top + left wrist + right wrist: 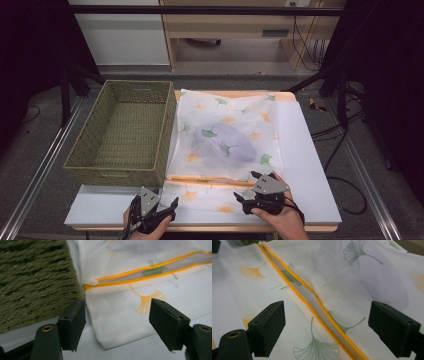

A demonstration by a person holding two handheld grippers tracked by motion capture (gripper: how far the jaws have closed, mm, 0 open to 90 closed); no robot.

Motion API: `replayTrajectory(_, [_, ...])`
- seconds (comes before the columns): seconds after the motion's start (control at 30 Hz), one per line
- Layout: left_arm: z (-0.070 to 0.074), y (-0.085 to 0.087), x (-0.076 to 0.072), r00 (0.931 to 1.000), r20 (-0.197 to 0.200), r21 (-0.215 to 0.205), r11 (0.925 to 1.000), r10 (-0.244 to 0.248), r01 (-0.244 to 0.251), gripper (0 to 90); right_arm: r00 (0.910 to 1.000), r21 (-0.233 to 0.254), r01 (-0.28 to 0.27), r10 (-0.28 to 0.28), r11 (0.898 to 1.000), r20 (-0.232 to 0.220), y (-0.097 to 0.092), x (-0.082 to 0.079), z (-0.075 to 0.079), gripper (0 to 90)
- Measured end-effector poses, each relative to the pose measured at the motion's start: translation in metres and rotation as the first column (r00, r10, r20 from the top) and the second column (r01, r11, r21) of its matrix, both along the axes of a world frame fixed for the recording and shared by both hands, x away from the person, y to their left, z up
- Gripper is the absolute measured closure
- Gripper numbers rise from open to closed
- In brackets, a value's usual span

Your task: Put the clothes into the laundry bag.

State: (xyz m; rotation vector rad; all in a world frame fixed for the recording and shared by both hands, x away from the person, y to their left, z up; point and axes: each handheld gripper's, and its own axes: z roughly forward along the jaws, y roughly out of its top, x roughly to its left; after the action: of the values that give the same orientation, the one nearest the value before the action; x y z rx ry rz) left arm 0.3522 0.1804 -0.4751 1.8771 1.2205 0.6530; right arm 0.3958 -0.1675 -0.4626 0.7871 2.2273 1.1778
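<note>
I see the mesh bag [227,137] lying flat in the middle of the high view, its left edge just beside the basket [122,132] at the left, with a grey bundle [230,142] showing through the cloth; its orange zip [210,180] runs across the near end. My left gripper [167,206] sits at the lower left of that frame, jaws wide apart and holding nothing, the bag's corner [112,322] lying between them in its own view beside the zip pull [93,283]; my right gripper [250,186] is at the lower centre, jaws likewise spread and empty, straddling the zip [312,305] over the cloth.
</note>
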Motion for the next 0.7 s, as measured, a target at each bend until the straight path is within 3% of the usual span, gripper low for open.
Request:
replayTrajectory(0.4, [-0.01, 0.004, 0.013, 0.9978, -0.058, -0.042, 0.9986, 0.031, -0.033, 33.0, 0.9997, 0.004, 0.009, -0.009, 1.0, -0.023, -0.003, 0.001, -0.006, 15.2])
replayTrajectory(0.7, [-0.012, 0.001, 0.015, 0.9974, -0.066, -0.033, 0.999, 0.027, -0.029, 38.3, 0.9994, 0.009, 0.011, -0.011, 1.0, -0.032, -0.004, 0.001, -0.007, 15.3])
